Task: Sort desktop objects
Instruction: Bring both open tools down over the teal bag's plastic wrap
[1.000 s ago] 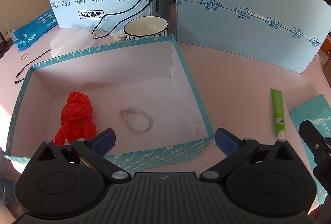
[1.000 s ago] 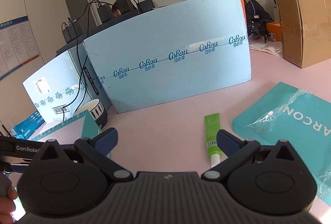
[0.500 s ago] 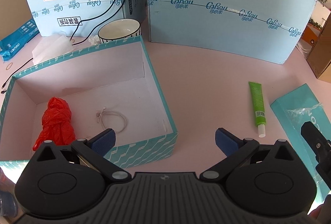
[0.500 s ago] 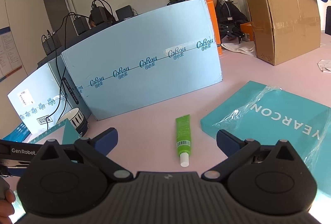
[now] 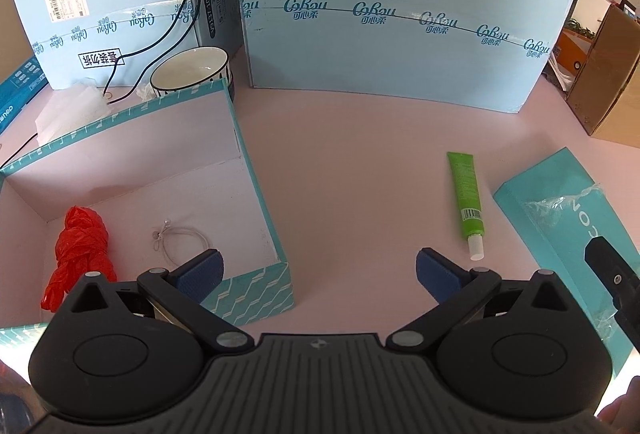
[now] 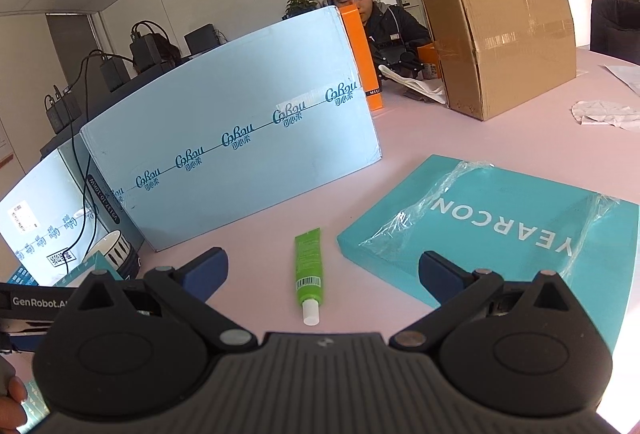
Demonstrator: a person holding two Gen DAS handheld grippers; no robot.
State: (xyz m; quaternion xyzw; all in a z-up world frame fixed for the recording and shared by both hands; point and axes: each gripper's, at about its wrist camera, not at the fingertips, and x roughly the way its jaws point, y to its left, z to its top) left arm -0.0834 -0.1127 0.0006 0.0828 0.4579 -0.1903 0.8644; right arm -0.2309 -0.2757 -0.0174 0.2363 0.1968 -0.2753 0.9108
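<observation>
L gripper [image 5: 318,268] fingers spread wide, nothing btwn them, hovering over the pink counter [image 5: 352,169] at bottom centre of the left wrist view; its left pad sits over the near-right corner of the open teal cardboard box w/ white interior [image 5: 262,193]. Inside box, lower left of frame: crumpled red plastic bag [image 5: 78,246] and a white elastic loop [image 5: 180,240], apart from each other. White ceramic bowl w/ dark stripes [image 5: 192,71] just behind the box's far rim, upper left. R gripper [image 6: 322,274] also released, empty, low over counter. Green squeeze tube w/ white cap [image 6: 308,274] lies flat on counter, frame centre in right wrist view, btwn the R fingers' line, cap toward camera, not touched. Flat teal box lid w/ loose clear wrap [image 6: 500,230] just right of the tube. Light blue cardboard panels [image 6: 240,141] stand upright behind.
</observation>
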